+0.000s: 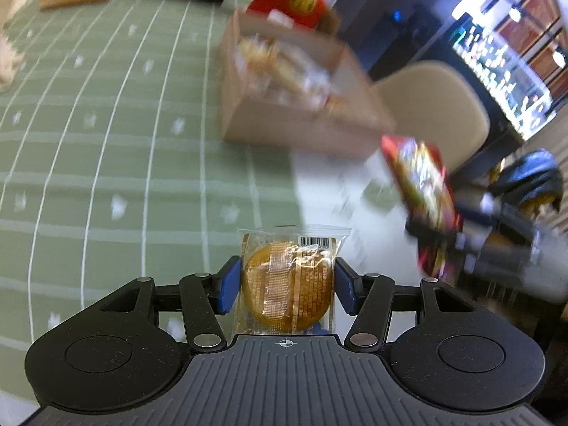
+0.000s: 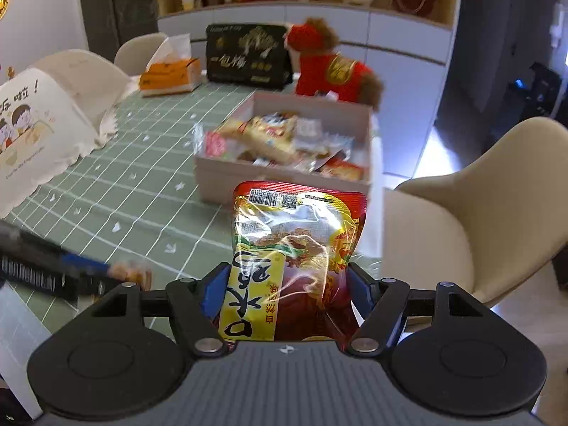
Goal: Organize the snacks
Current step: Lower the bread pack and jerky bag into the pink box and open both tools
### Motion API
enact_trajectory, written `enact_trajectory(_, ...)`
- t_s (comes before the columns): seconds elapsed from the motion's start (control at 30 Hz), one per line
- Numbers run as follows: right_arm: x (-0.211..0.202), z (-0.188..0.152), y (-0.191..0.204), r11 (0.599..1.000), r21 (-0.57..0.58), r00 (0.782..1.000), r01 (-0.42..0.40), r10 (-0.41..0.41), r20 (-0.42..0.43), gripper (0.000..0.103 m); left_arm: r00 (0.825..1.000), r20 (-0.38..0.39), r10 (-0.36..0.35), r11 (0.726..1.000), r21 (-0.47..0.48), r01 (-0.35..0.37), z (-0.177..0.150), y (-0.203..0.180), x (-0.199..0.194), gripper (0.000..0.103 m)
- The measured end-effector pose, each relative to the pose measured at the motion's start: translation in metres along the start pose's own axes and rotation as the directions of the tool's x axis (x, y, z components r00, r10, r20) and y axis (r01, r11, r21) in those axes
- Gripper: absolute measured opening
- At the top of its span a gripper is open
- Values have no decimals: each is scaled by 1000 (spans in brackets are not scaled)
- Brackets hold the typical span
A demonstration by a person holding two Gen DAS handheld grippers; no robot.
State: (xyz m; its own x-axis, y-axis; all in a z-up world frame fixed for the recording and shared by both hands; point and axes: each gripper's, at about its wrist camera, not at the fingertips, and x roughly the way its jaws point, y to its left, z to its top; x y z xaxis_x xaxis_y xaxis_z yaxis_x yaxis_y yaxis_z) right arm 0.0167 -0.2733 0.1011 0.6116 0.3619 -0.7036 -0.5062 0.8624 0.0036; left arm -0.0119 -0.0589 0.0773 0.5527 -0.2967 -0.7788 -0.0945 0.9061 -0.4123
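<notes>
My left gripper (image 1: 285,284) is shut on a clear-wrapped round golden pastry (image 1: 288,285), its blue pads pressing both sides, held above the green checked tablecloth (image 1: 106,163). My right gripper (image 2: 285,291) is shut on a red and yellow snack pouch (image 2: 298,248) that stands upright between its fingers. That pouch (image 1: 424,191) and the right gripper show blurred at the right of the left wrist view. Ahead of both stands an open cardboard box (image 2: 220,177) (image 1: 301,131) filled with several wrapped snacks. The left gripper with the pastry (image 2: 131,271) shows blurred at the lower left of the right wrist view.
Behind the box sit a red-clothed plush toy (image 2: 333,67), a black gift box (image 2: 248,56) and an orange tissue box (image 2: 170,74). A white cartoon-printed cover (image 2: 32,135) lies at the left. Beige chairs (image 2: 490,206) stand beside the table's right edge.
</notes>
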Motion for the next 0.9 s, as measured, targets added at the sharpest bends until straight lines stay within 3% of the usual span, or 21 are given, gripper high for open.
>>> enact_trajectory(0.23,-12,-16,0,1000,7,1000,0,-1,21,70,991,136,-21,995,95,8,100,-38,2,60)
enact_trajectory(0.33,-14,-18,-1,1000,29,1000,-7,6,28,70,981,184,-61,997,61,50,150,-51,26,60)
enact_trajectory(0.43,-15,-18,0,999,37,999,-1,0,38,70,973,205,-105,994,17,104,181,-58,41,60)
enact_trajectory(0.53,-17,-21,-3,999,46,999,9,-11,49,70,965,248,-90,996,-5,94,187,-63,39,61)
enact_trajectory(0.67,-10,-17,-10,997,78,999,18,-20,29,70,944,315,-102,994,58,88,172,-59,26,59)
enact_trajectory(0.77,-2,-6,-13,997,77,1000,16,-18,25,70,942,310,-133,990,88,111,166,-49,17,59)
enact_trajectory(0.9,1,19,-15,997,72,997,22,-27,66,70,936,334,-113,993,-5,121,151,-22,-7,59)
